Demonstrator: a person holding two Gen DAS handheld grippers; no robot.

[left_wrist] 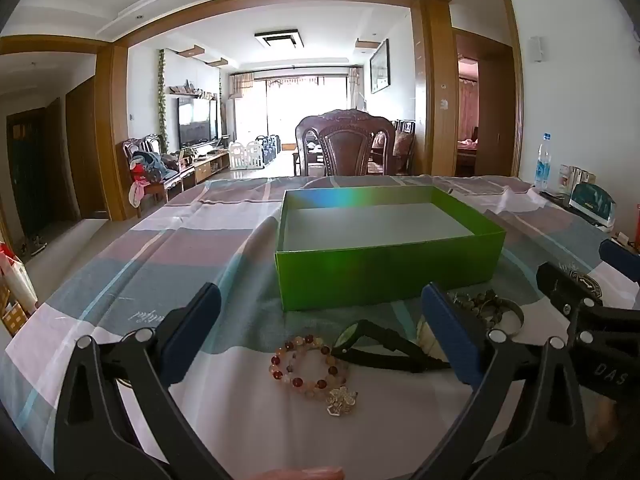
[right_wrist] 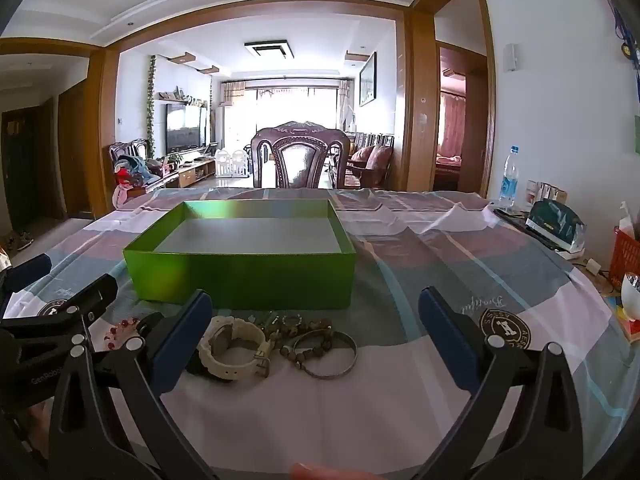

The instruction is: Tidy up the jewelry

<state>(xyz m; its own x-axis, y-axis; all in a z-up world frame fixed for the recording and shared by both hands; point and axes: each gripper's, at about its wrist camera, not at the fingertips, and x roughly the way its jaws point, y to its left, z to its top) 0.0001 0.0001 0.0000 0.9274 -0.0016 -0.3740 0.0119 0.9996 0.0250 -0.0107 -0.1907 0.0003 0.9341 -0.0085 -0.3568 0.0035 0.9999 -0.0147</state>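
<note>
Left gripper [left_wrist: 320, 334] sits low centre of the left wrist view, blue pads spread wide, nothing between them. Right gripper [right_wrist: 316, 336] likewise low centre of the right wrist view, jaws wide apart, grasping nothing. Green box [left_wrist: 384, 248] is open-topped, mid-frame on the patchwork tablecloth [left_wrist: 200, 248], grey floor bare. Just below the box in the left view: beaded bracelet [left_wrist: 306, 366] with red and amber beads, lower centre between the pads, a silver flower charm [left_wrist: 342, 400] touching its lower right edge. Black watch [left_wrist: 384, 346] lies right of the bracelet, strap running under the right pad. Silver bangle [left_wrist: 508, 314] with dark beads shows at right, behind that pad. In the right view, cream watch [right_wrist: 236, 348] sits lower centre-left beside the left pad; silver bangle [right_wrist: 326, 354] just right of it, brown bead strand [right_wrist: 308, 338] draped across the bangle. Red beads [right_wrist: 120, 330] peek out at left behind the other gripper's frame. Wooden chair [right_wrist: 300, 160] stands beyond the table's far edge, upper centre. Water bottle [right_wrist: 510, 178] at right edge of the table.
</note>
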